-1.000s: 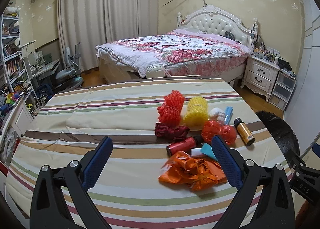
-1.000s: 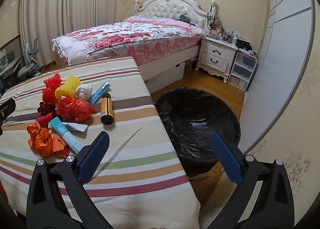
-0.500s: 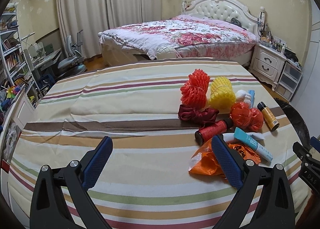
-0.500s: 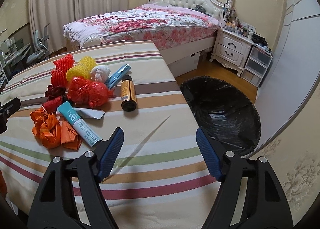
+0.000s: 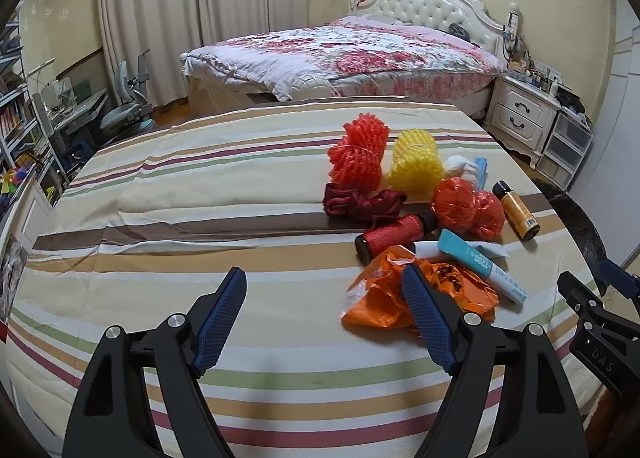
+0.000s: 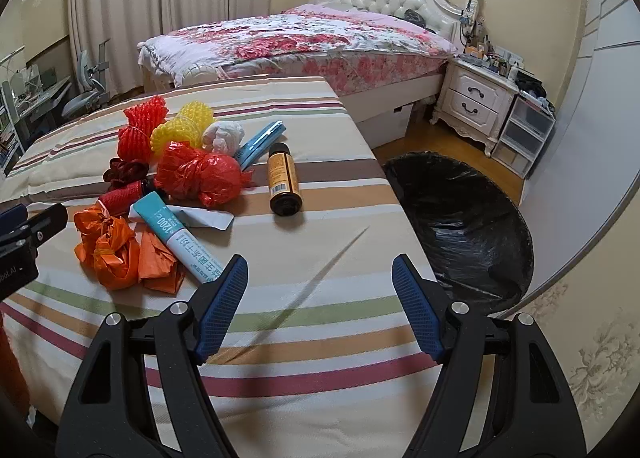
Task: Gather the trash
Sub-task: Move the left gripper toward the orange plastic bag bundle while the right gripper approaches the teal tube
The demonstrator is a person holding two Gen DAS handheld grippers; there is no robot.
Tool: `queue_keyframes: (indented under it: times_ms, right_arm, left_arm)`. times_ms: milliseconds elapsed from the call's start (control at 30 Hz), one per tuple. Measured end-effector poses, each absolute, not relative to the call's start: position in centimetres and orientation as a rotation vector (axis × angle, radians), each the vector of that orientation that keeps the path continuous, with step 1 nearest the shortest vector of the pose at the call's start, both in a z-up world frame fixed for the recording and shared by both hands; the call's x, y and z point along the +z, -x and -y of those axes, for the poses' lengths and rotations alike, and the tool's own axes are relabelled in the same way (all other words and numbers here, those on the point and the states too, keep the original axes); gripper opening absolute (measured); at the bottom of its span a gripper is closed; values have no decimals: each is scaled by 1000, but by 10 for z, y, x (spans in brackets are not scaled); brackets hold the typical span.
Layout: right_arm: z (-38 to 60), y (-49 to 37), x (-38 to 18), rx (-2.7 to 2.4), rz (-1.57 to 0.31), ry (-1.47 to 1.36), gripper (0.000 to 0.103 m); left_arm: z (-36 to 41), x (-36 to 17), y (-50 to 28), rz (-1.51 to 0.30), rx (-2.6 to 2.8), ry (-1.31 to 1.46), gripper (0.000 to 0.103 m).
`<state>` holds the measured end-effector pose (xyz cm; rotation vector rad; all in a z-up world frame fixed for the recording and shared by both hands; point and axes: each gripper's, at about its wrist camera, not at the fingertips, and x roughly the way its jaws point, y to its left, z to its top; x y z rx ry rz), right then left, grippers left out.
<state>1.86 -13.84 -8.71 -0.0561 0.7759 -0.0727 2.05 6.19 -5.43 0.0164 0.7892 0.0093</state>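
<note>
Both your grippers dropped nearer the counter [image 5: 168, 217] | left gripper [image 5: 324, 314] jaws closing on nothing, right gripper [image 6: 320, 298] jaws released | centre on orange bag [image 5: 384, 298] before clenching.

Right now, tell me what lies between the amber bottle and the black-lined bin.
Only bare striped tablecloth, then the table's edge; nothing stands between the amber bottle and the black-lined bin. The right wrist view shows it best.

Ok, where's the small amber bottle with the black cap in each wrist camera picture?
Left wrist: amber bottle far right on the striped cloth, cap pointing away.
Right wrist: amber bottle centre-left, lying lengthwise.
Shared landmark: the crumpled red plastic bag sits just to its left in both.
</note>
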Motion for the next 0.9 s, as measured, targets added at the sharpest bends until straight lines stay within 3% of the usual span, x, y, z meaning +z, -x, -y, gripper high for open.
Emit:
queue_keyframes:
  times_ms: [400,900]
  right_arm:
    - [163,-12,-90,-89,-779,-10,73]
    - [158,-18,-99,-80,-807,-9,73]
  left_arm:
    - [-14,-71,-32,-830,-21,-174,86]
    - [-45,-72,-23,-827,-46,-109,86]
